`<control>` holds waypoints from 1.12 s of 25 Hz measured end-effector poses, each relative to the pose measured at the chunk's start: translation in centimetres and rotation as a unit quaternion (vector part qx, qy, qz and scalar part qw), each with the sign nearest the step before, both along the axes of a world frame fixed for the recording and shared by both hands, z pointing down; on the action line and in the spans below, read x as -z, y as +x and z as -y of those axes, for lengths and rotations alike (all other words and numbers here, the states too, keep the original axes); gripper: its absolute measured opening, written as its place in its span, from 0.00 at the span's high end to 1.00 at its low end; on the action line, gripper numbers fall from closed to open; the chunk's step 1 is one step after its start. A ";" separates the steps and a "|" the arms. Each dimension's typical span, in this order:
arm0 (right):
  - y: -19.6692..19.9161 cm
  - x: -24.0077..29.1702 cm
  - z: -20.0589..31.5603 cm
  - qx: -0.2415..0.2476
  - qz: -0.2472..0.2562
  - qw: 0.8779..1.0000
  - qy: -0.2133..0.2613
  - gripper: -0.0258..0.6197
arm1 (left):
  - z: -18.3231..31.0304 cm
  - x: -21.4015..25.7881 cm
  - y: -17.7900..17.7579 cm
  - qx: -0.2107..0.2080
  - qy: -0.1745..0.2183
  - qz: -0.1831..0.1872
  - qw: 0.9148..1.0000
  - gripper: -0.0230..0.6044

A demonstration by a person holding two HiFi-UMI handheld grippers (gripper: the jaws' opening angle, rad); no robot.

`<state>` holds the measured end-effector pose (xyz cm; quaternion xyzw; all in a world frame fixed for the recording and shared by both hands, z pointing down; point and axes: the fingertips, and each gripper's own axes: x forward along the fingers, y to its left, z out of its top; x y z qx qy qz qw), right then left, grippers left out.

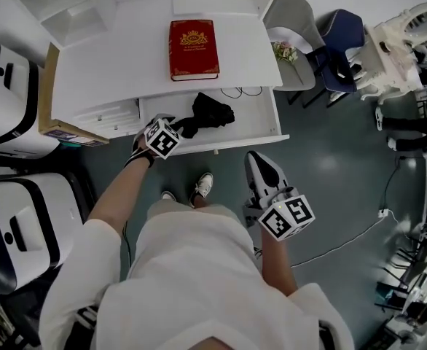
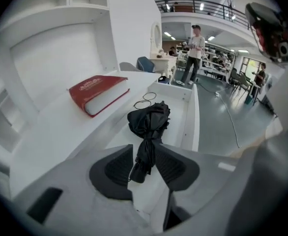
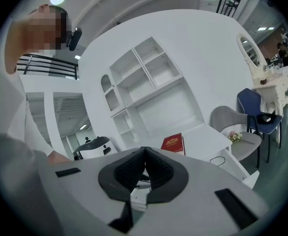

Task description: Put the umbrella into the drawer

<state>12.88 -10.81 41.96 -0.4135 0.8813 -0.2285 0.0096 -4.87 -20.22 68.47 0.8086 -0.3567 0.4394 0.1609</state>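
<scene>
Black folded umbrella (image 1: 208,114) lying inside open white drawer (image 1: 253,126), handle end toward front. Left tool (image 2: 145,149) above drawer front, jaws narrowly apart, gripping nothing. Right tool (image 3: 144,151) over floor, jaws pressed together, empty. Red book (image 1: 193,48) on tabletop (image 1: 111,71).

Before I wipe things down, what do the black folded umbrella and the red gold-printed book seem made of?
Black folded umbrella: soft matte fabric, going by its crumpled folds. Red gold-printed book: likely a stiff, slightly shiny cover over white paper pages.
</scene>
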 end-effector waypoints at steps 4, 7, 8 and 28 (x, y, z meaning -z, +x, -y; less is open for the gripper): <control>-2.0 0.7 -1.7 0.008 -0.003 1.000 0.001 0.96 | -1.7 2.6 -2.5 0.039 0.026 -0.025 0.999 0.86; -3.6 1.1 -2.9 0.017 -0.004 1.000 0.004 0.96 | -2.7 3.9 -4.6 0.073 0.037 -0.044 0.996 0.93; -4.1 1.2 -3.1 0.019 -0.003 1.000 0.005 0.96 | -3.0 4.4 -5.3 0.083 0.040 -0.051 0.994 0.94; -13.4 4.7 -0.1 0.074 -0.037 0.994 0.067 0.96 | -4.9 22.6 -17.4 0.218 0.217 -0.237 0.922 0.94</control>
